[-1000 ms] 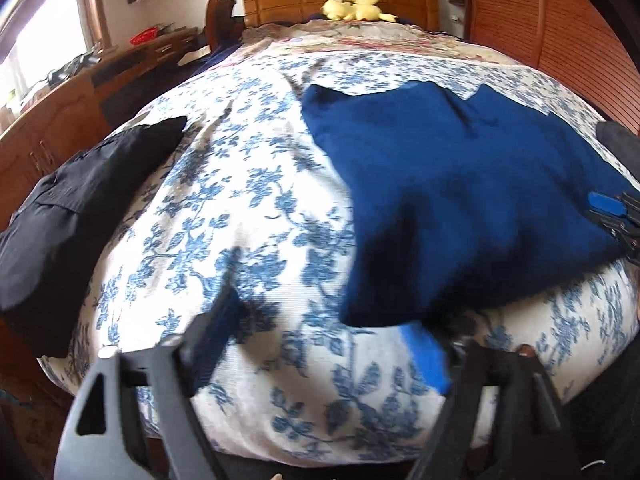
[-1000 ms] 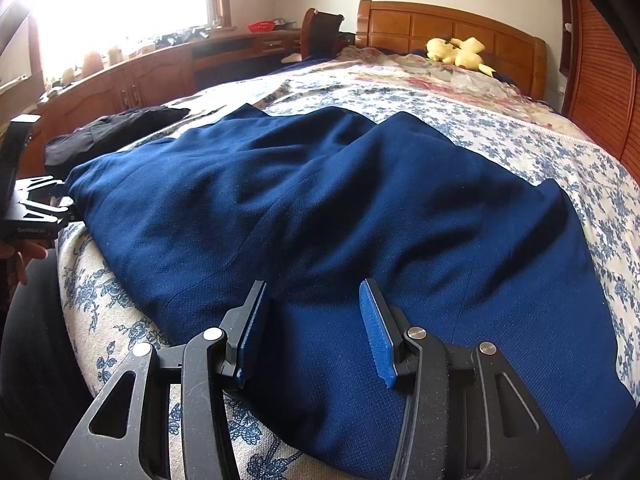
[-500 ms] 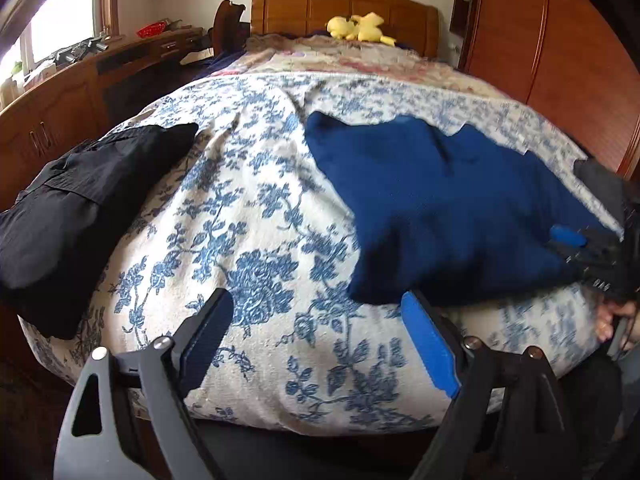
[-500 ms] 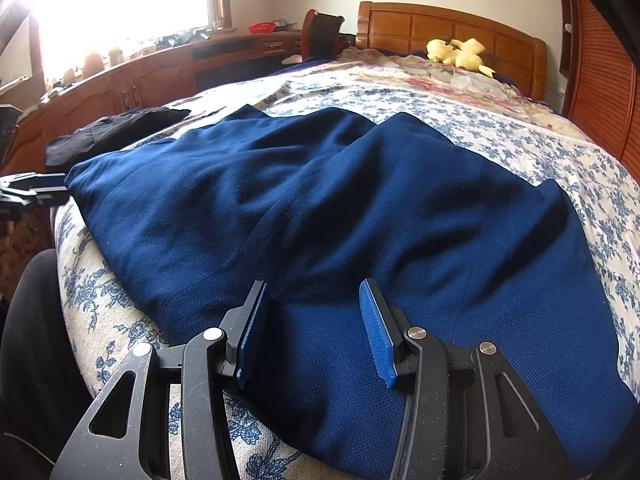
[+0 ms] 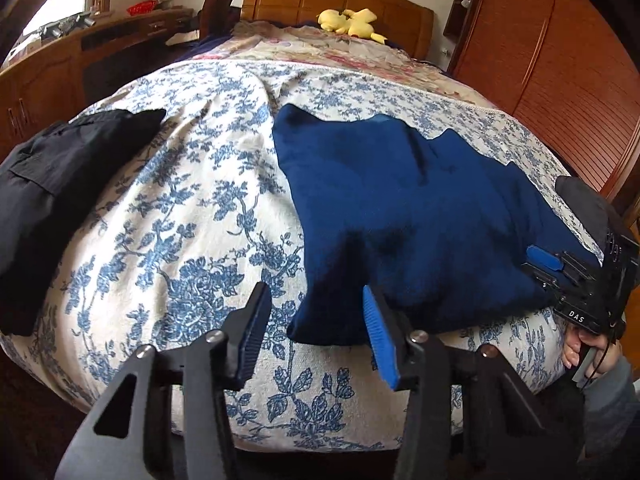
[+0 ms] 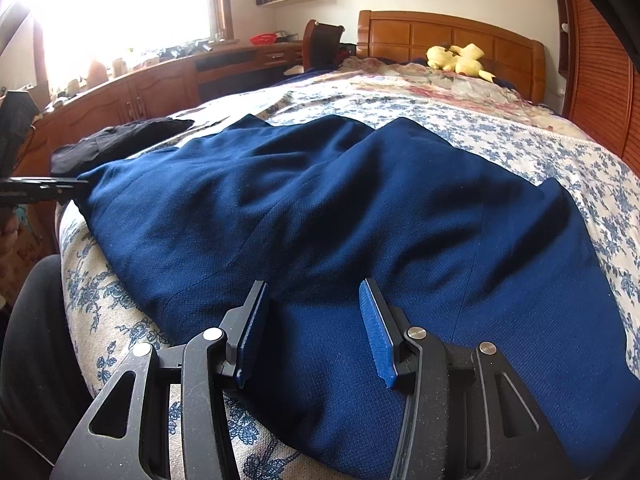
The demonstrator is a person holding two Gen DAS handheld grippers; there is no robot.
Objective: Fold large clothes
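Left gripper: fingers just narrowed, garment corner between, not pinched.
Right gripper: fingers half-open, over the garment, empty.

The bed wears a blue-flowered white cover. On it lies the navy garment — spread flat at the foot edge. Left of that garment sits a black garment; far beyond it, by the headboard, a yellow plush toy.

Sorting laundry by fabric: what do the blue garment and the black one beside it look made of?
The blue garment looks like a matte, thick knit or pique; a fine pebbled grain shows up close. The black garment seems a thinner woven cloth, faintly ribbed, with a flat pocket flap. The fibre of either cannot be told.
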